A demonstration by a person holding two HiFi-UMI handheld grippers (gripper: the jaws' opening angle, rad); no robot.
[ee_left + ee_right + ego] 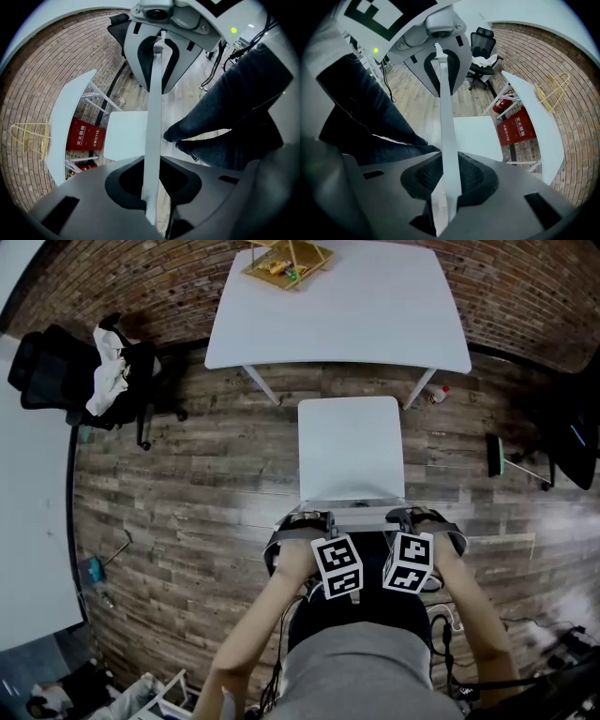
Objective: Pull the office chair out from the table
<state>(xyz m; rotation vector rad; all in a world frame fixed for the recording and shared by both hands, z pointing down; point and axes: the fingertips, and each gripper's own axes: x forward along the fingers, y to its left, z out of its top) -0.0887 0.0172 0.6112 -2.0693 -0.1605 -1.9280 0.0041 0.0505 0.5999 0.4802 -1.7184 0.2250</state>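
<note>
A white chair stands on the wood floor, its seat a short way back from the white table. I hold the top edge of its backrest with both grippers. The left gripper is shut on that edge near its left end, and the right gripper is shut on it near its right end. In the left gripper view the thin white backrest edge runs between my left gripper's jaws. In the right gripper view the backrest edge is clamped by my right gripper.
A black office chair draped with white cloth stands at the left. A yellow wire basket sits on the table. A second white table lines the left edge. A broom and cables lie to the right. A brick wall stands behind.
</note>
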